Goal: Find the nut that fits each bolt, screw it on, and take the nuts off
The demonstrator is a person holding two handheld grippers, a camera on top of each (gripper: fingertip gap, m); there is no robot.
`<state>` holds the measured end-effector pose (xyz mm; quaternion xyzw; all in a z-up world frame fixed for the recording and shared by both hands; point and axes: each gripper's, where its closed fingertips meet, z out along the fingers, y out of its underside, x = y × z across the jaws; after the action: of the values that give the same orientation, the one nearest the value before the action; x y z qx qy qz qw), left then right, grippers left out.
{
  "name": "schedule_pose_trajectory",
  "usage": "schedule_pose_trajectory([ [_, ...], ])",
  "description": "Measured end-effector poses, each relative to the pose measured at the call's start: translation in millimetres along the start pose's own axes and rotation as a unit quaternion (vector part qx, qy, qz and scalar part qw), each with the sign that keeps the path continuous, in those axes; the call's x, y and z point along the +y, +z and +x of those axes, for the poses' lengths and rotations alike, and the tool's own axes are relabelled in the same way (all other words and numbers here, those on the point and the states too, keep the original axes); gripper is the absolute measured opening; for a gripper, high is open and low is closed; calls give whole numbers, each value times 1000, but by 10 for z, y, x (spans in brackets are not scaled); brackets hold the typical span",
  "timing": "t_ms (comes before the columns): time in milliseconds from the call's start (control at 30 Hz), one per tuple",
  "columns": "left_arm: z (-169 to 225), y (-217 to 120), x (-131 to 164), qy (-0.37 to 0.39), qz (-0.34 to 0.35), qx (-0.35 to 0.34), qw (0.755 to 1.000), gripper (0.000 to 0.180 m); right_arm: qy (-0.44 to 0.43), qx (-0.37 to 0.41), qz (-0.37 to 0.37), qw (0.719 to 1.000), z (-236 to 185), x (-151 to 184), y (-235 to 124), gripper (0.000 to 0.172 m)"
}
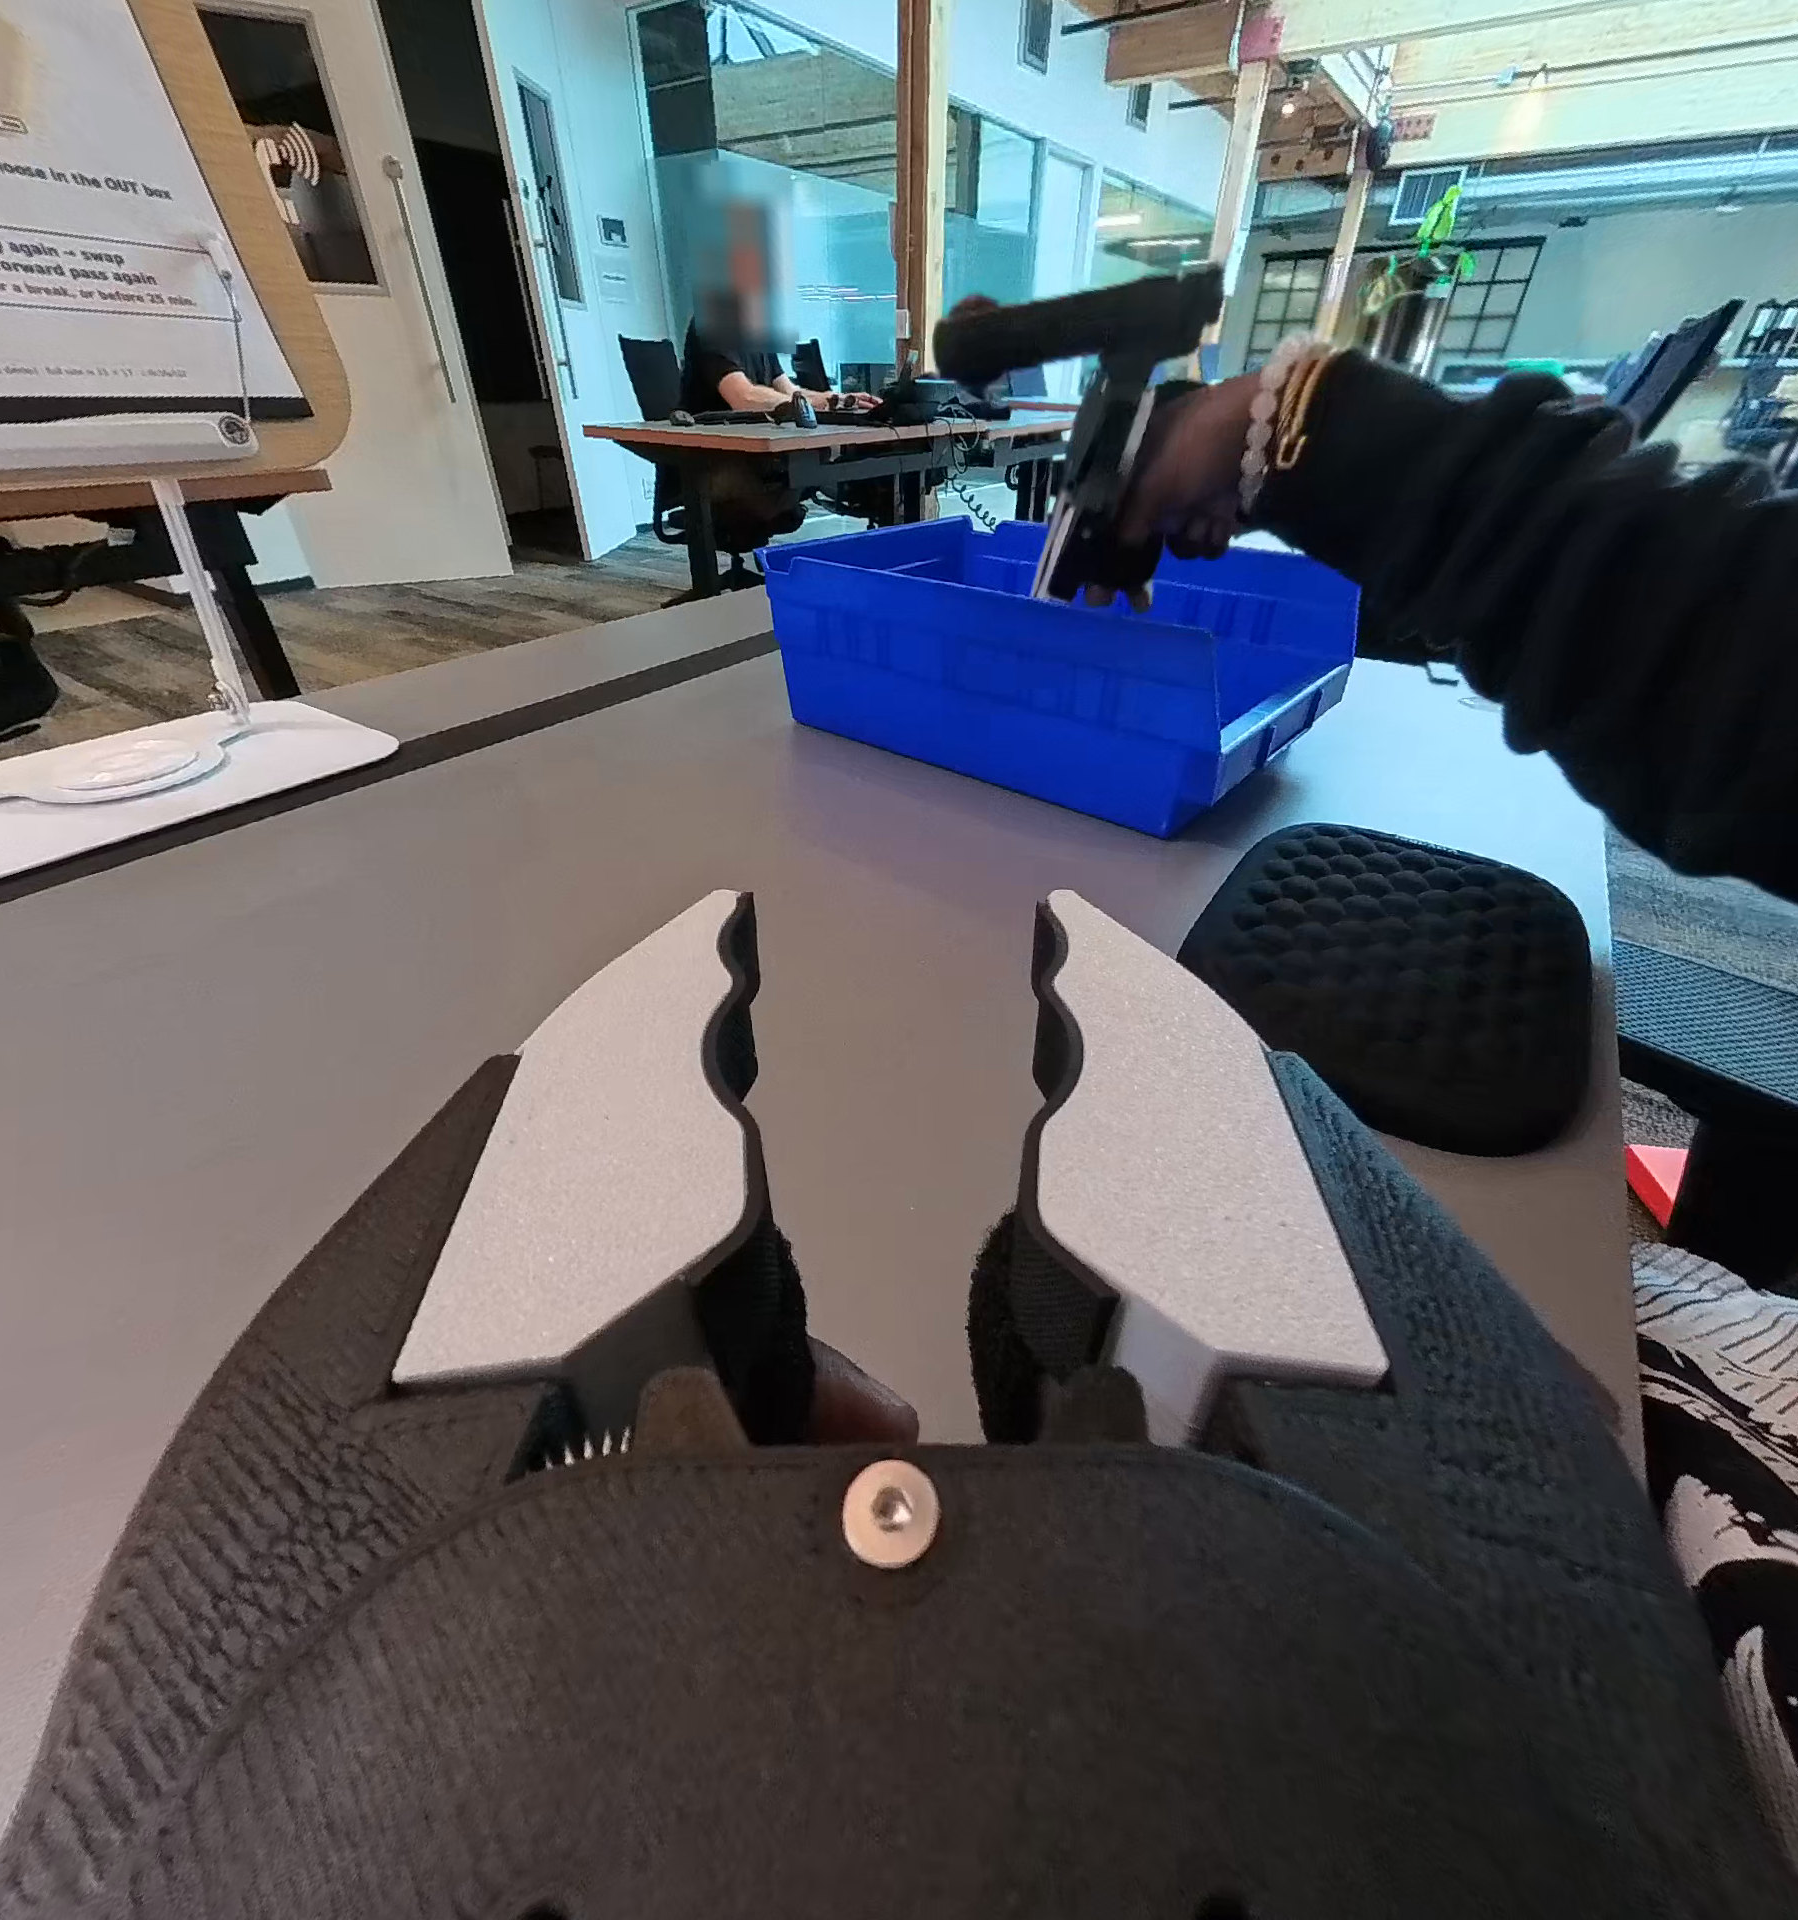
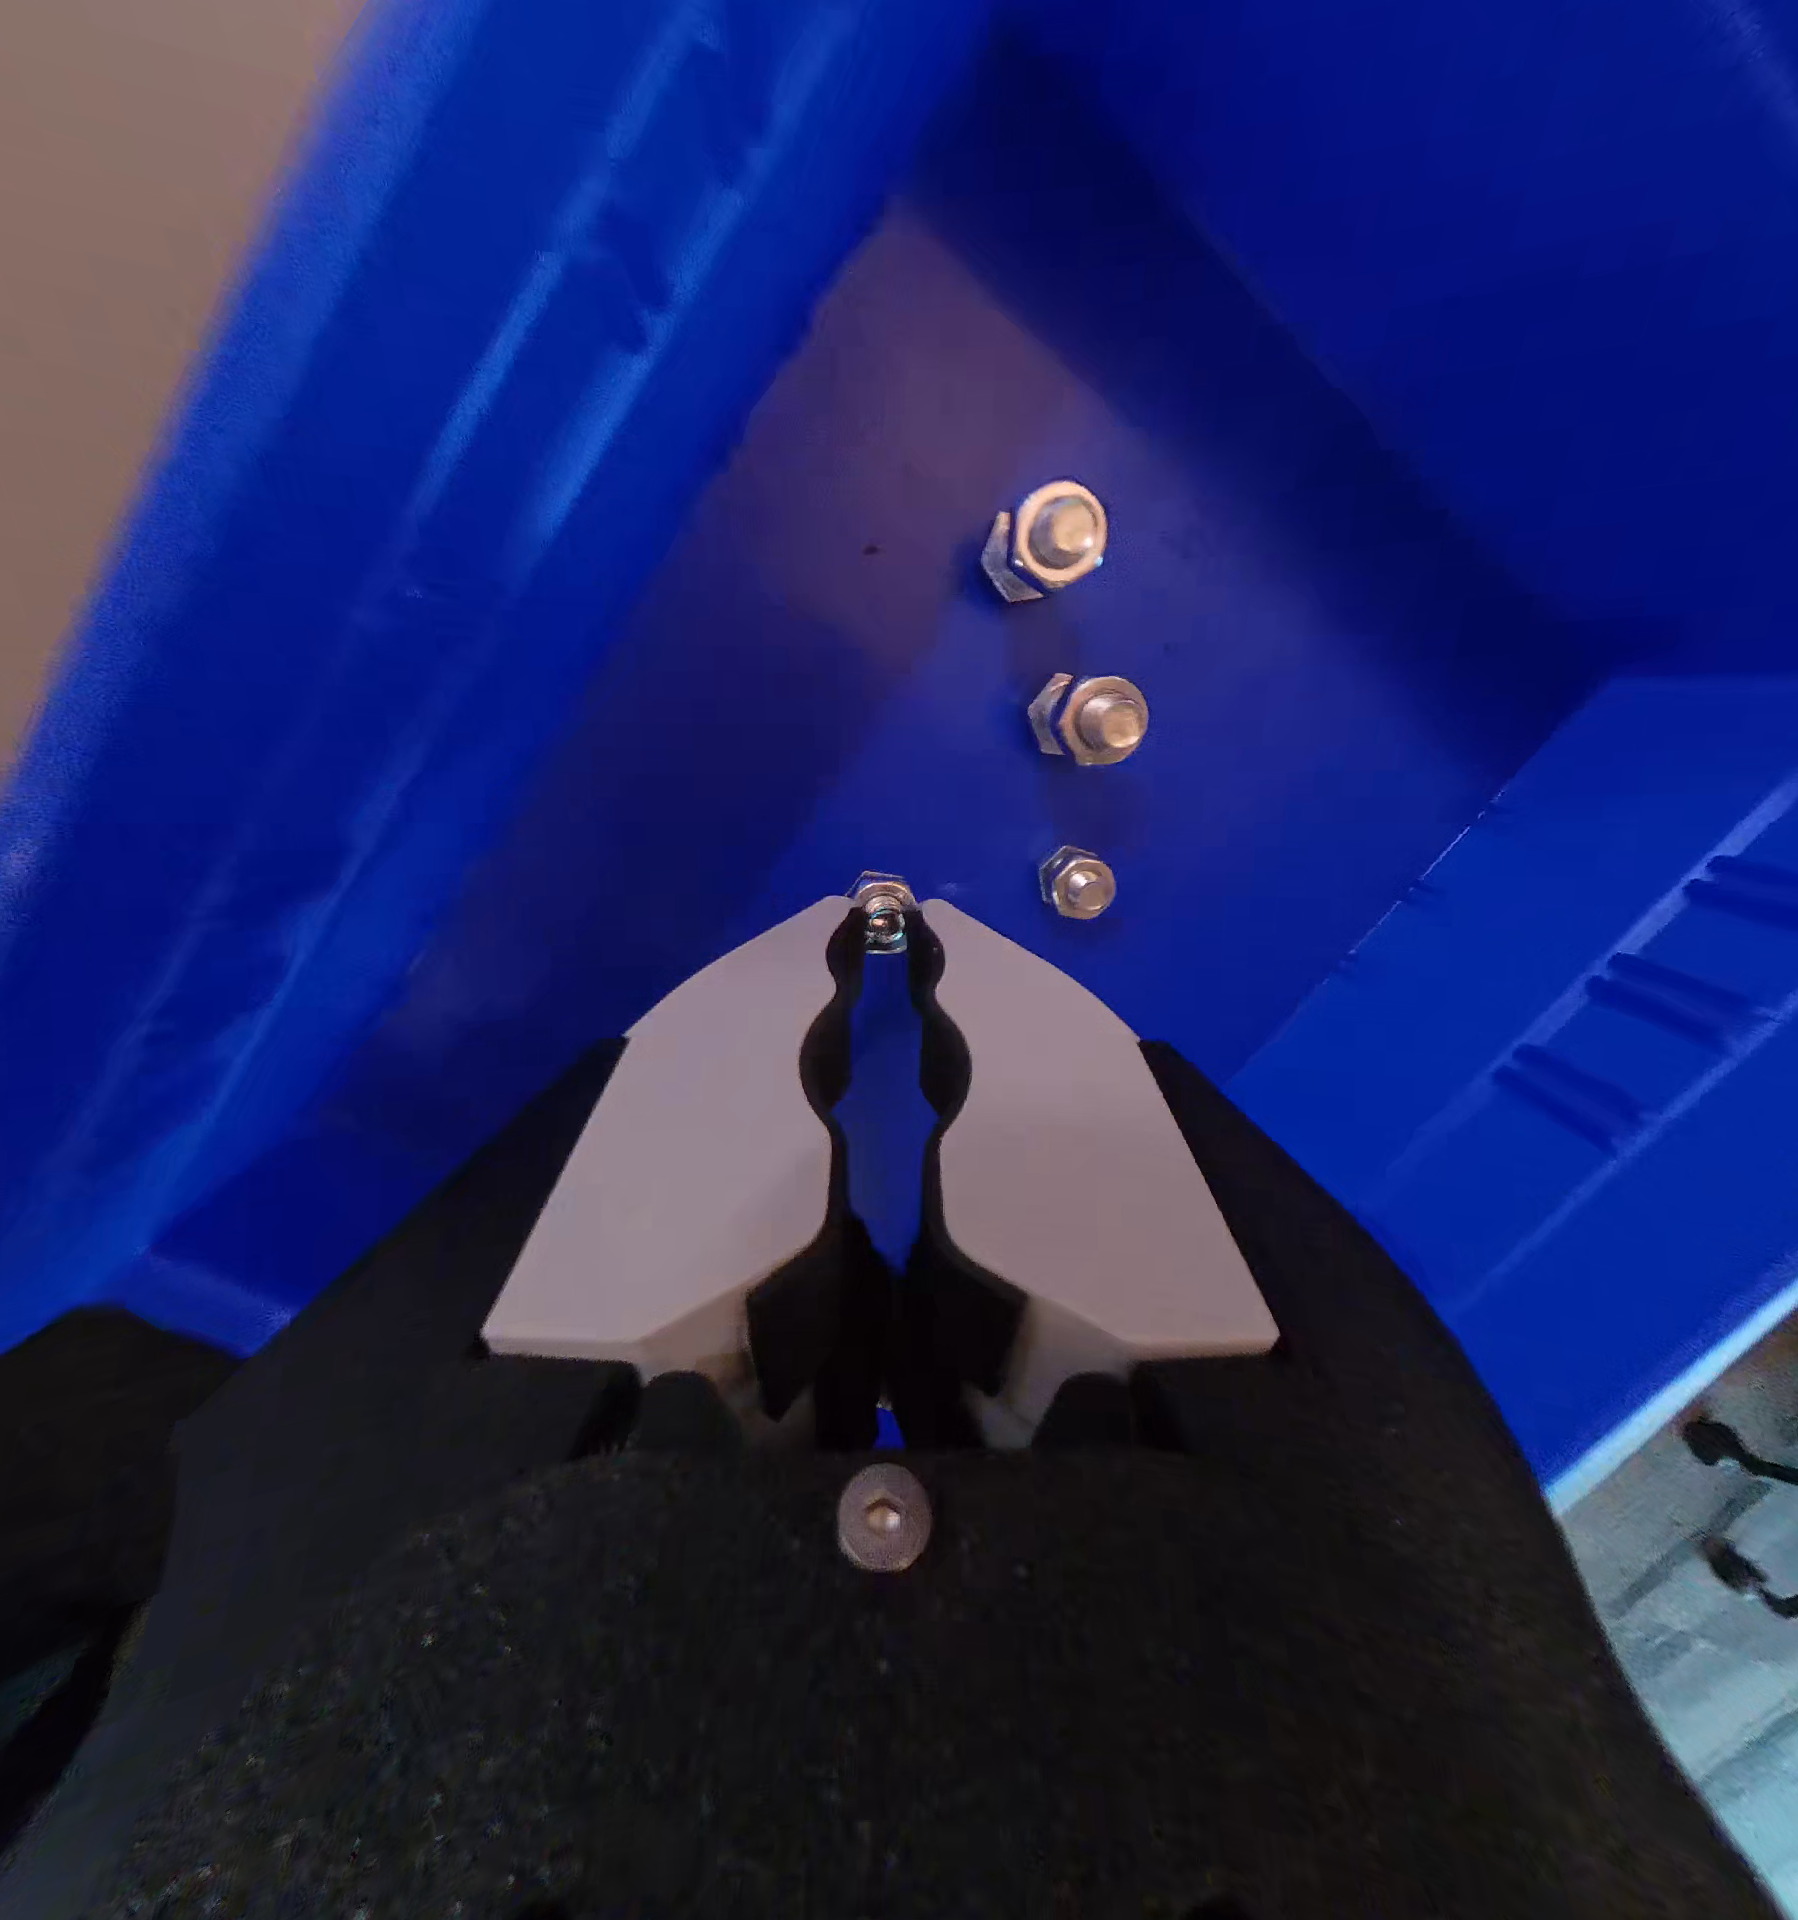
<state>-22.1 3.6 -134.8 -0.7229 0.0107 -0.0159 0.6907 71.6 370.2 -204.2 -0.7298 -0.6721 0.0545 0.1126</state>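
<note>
Standing by the grey table [image 1: 459, 1039], the landmark is a blue bin [image 1: 988, 675] set toward its far right part. Everything else is placed from that bin.

Largest first: the table top runs wide and bare on the near side of the bin. A white sign stand [image 1: 95, 436] sits well to the left of the bin, at the table's back edge. A black dimpled pad [image 1: 1394, 987] lies just in front of the bin's right corner, close to it but apart.

A person's dark sleeve [image 1: 1653, 644] reaches in from the right of the bin, and the hand holds the right gripper [image 2: 882, 920], which points down into the bin. Its two fingertips [image 2: 822, 925] are closed on a small silver nut [image 2: 879, 925] that sits on a bolt rising from the bin floor; both tips press its sides.

The left gripper [image 1: 895, 935] is on the near side of the bin, well apart from it, low over bare table. Its jaws stand wide open, nothing between them.

Smallest: inside the bin, three more silver bolts stand in a row just right of the gripped one, each with a nut on it: the far bolt [image 2: 1051, 545], the middle bolt [image 2: 1092, 719] and the near bolt [image 2: 1079, 883], which is the smallest of the three.
</note>
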Motion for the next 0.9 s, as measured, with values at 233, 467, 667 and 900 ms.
schedule_pose_trajectory([
  [233,-6,3,4,-3,-1,1,1000,51,21,3,-6,1000,117,36,209,8],
  [467,-7,3,4,-4,-2,2,1000,51,39,22,30,999,121,-43,78,24],
  [667,-10,5,6,-6,-3,3,1000,51,32,34,395,917,-628,-652,-961,72],
  [900,-17,6,6,-9,-5,2,1000,51,-29,-65,616,785,-2137,-536,-1322,73],
])
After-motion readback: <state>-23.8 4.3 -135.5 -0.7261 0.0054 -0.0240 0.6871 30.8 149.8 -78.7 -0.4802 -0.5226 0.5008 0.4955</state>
